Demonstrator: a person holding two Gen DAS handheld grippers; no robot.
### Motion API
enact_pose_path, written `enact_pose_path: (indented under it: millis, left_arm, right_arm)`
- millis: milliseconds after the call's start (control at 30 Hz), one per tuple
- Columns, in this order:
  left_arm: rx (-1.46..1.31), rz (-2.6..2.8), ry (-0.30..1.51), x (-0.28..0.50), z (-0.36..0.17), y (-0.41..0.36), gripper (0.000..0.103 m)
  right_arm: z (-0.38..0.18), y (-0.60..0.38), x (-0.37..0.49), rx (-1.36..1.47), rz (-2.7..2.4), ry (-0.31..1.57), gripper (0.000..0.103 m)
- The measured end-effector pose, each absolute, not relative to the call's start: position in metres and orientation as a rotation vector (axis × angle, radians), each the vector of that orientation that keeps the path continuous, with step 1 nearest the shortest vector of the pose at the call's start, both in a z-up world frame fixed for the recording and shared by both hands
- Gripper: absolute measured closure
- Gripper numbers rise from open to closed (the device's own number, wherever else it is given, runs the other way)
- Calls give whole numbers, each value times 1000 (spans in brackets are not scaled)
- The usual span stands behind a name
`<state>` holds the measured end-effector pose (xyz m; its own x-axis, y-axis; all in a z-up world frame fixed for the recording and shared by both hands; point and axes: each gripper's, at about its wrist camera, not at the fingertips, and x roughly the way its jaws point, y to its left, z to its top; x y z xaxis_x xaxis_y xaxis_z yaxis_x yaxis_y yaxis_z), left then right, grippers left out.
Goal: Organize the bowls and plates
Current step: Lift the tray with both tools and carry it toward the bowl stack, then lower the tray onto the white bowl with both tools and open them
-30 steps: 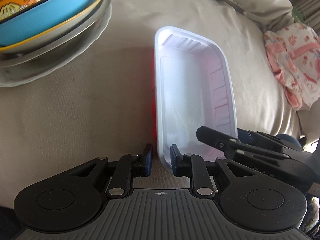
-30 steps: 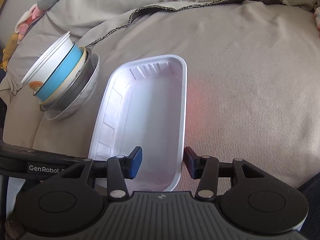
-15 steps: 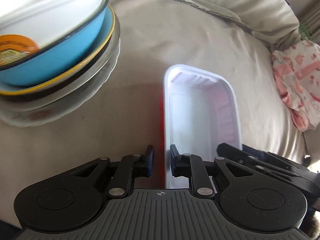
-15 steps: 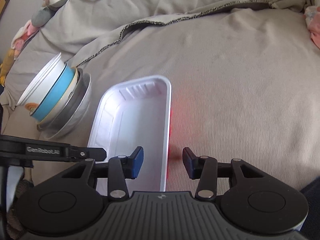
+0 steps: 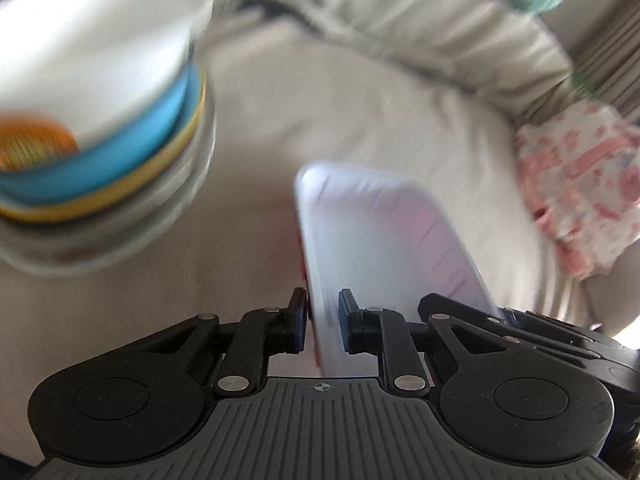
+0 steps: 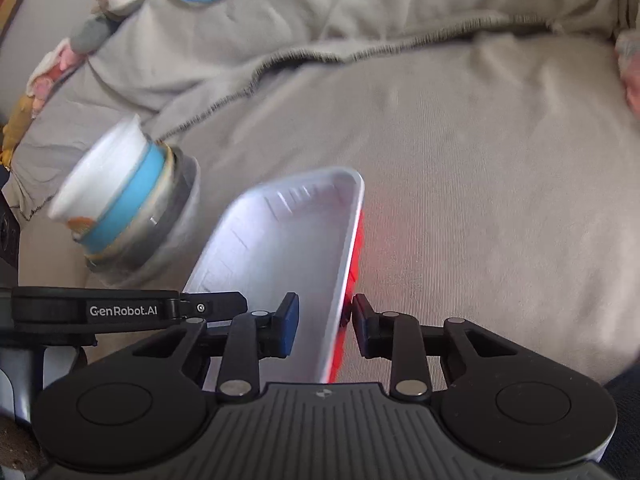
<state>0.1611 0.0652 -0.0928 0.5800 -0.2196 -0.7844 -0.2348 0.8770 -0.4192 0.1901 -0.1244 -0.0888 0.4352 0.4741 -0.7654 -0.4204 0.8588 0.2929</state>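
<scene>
White foam tray (image 6: 288, 248) pinched at both long rims, its near end off the sofa (image 6: 480, 200).

The left gripper (image 5: 323, 322) holds the rim nearer the bowl stack (image 6: 124, 208); the right gripper (image 6: 325, 320), jaws just closing, clamps the far rim. The tray's long axis runs away from both.

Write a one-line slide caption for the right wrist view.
Right gripper closing on the right rim of a white tray beside stacked bowls on a beige cushion.

A home around me, a living room by its looks, beige fabric-covered couch (image 6: 460, 184) under my view, soft toys (image 6: 60, 60) heaped at one end, pink patterned cloth (image 5: 580, 184) at the other, household bowls (image 6: 120, 208) stacked on the cushion
</scene>
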Motion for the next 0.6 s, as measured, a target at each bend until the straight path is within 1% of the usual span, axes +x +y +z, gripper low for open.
enact_pose_path:
  millis: [100,200,300,333,433,600]
  left_arm:
    - [-506,-15,833,144,-39,77,83]
    - [-466,-6,693,122,17,100,80]
    - [-488,31,614,106,51,134,79]
    - [-501,44,599,105,55,146,80]
    - [-526,108,596,107,51,181,80]
    - [-561,176,649,122,12,226,80]
  right_arm:
    - [-42,-120,180,43,587,867,74]
    - [11,-101,169,11,652,743,74]
    - [49,-66,165,-17,726,661,74]
    - [58,-51,165,-30,747,640,74]
    - [64,-6,172,-67,795,623,73]
    - [25,60,195,-101,805,720,73]
